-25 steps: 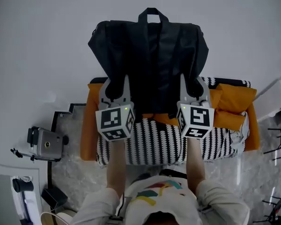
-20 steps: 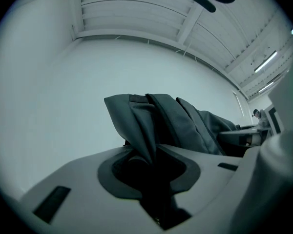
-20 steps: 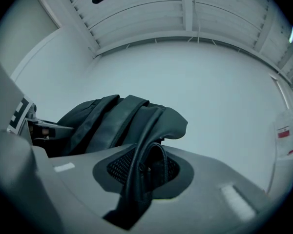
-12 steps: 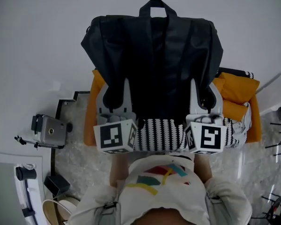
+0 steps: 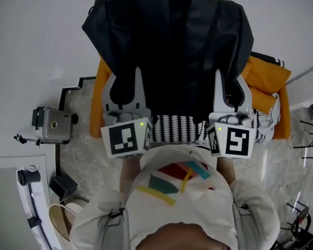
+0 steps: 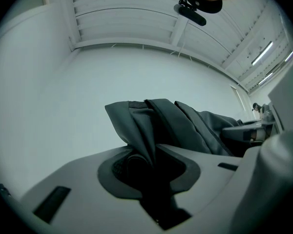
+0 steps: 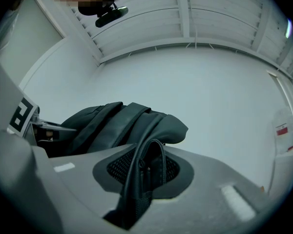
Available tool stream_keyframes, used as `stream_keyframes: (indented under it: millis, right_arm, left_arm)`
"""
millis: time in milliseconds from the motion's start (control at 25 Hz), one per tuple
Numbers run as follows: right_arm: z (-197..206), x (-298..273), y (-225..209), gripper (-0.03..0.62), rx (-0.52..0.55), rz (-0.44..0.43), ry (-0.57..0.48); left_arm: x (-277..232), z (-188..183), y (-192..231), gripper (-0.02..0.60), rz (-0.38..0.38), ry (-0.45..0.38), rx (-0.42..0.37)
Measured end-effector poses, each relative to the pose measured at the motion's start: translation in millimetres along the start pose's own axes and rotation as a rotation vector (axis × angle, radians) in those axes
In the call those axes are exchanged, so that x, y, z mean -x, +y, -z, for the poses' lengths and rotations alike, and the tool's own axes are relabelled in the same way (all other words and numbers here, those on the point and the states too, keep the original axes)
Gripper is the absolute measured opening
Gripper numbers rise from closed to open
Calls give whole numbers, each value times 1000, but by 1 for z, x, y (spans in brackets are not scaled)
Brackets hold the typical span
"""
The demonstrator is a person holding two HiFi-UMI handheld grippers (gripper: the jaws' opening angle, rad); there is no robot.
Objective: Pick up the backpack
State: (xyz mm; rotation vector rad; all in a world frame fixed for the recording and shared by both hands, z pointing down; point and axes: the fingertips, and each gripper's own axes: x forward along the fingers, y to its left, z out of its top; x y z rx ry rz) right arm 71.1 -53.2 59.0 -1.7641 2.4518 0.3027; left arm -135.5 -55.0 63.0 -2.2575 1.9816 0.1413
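A black backpack [image 5: 169, 46] hangs in the air in front of me, its top handle at the picture's upper edge. My left gripper [image 5: 124, 90] is shut on a fold of fabric at the bag's lower left corner. My right gripper [image 5: 230, 92] is shut on the lower right corner. In the left gripper view the backpack [image 6: 176, 126] rises out of the left gripper [image 6: 146, 167], dark cloth pinched between the pads. In the right gripper view the right gripper [image 7: 144, 177] clamps a webbing strap and cord of the backpack [image 7: 122, 123].
Below the bag stands a seat with a black-and-white striped blanket [image 5: 180, 126] and orange cushions [image 5: 266, 79]. A small camera on a stand [image 5: 51, 125] sits on the floor at the left. A pale wall lies behind the seat.
Both grippers have pulled back toward me with the backpack in them. The bag has come up off the seat and now looms larger and higher in the head view.
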Motion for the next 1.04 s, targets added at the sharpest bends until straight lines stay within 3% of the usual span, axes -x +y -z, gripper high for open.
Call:
stream_keyframes:
  millis: [1040]
  right_arm:
    - [5, 15, 2, 83, 23, -5, 16]
  left_arm:
    - [18, 2, -3, 104, -15, 0, -4]
